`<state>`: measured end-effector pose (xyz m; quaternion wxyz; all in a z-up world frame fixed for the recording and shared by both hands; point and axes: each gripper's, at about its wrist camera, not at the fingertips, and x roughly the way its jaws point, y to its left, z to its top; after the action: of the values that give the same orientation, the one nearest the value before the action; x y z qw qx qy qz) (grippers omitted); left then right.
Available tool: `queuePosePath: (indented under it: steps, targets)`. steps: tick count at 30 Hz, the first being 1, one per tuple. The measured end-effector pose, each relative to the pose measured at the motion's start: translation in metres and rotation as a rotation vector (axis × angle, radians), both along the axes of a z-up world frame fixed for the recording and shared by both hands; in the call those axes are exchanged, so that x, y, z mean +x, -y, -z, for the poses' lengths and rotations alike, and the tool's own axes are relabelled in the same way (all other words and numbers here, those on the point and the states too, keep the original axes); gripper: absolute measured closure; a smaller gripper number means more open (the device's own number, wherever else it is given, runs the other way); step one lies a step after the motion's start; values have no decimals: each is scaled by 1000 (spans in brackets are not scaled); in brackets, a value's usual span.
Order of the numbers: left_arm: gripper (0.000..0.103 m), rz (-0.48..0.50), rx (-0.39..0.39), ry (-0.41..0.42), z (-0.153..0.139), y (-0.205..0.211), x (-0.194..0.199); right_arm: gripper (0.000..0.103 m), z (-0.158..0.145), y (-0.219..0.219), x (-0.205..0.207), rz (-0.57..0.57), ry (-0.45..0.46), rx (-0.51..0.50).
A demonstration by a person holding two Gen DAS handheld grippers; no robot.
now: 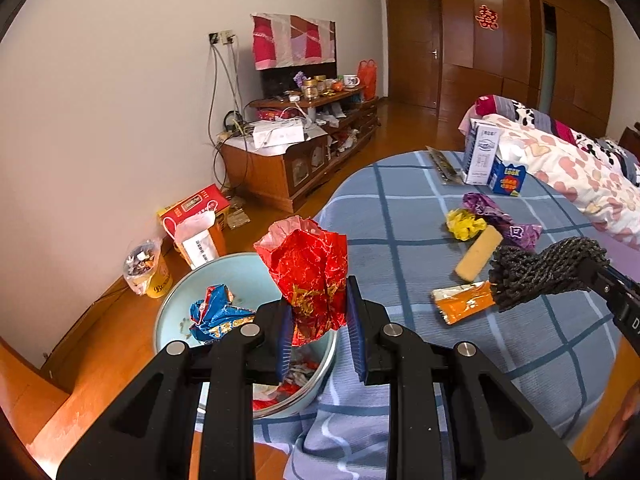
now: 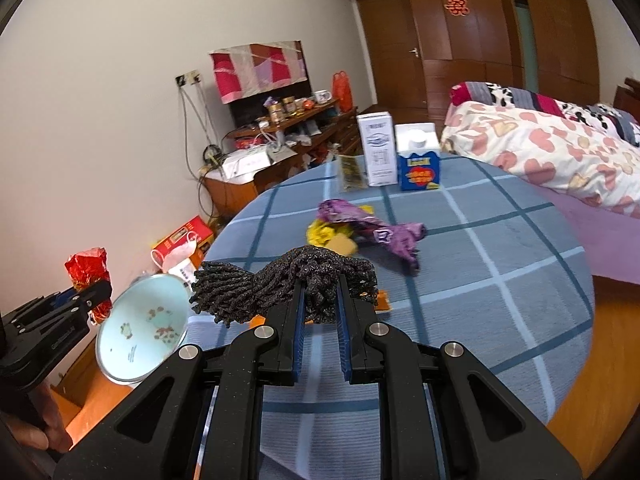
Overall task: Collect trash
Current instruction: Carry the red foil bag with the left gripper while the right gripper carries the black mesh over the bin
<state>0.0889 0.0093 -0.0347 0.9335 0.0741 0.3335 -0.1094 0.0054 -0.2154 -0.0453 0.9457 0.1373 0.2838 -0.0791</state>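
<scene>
My left gripper (image 1: 318,312) is shut on a crumpled red foil wrapper (image 1: 308,268) and holds it above a pale blue basin (image 1: 240,268) that holds a blue wrapper (image 1: 216,316) and other scraps. My right gripper (image 2: 320,300) is shut on a black knitted net cloth (image 2: 288,284) over the blue checked table (image 2: 460,280). In the left wrist view the cloth (image 1: 540,272) hangs above an orange wrapper (image 1: 464,302). A yellow sponge (image 1: 478,254), a yellow wrapper (image 1: 464,224) and a purple wrapper (image 1: 500,216) lie on the table. The red wrapper (image 2: 88,272) and basin (image 2: 140,328) also show in the right wrist view.
A white carton (image 2: 376,148) and a blue carton (image 2: 418,164) stand at the table's far edge beside a dark flat packet (image 2: 350,174). A bed (image 2: 540,148) lies at the right. On the floor left sit a red box (image 1: 196,212) and a bag (image 1: 142,264).
</scene>
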Motion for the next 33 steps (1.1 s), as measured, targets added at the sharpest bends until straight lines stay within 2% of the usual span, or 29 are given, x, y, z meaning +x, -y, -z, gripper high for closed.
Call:
queuePosePath:
  steps: [19,33]
  targets:
    - [79,-66,-25,-10,3,-37,6,88,-6,-44,21,-95,5,-34]
    - [79,-131,-62,-6,0,-76,11,88,-9,-86,40,-174,11,-96]
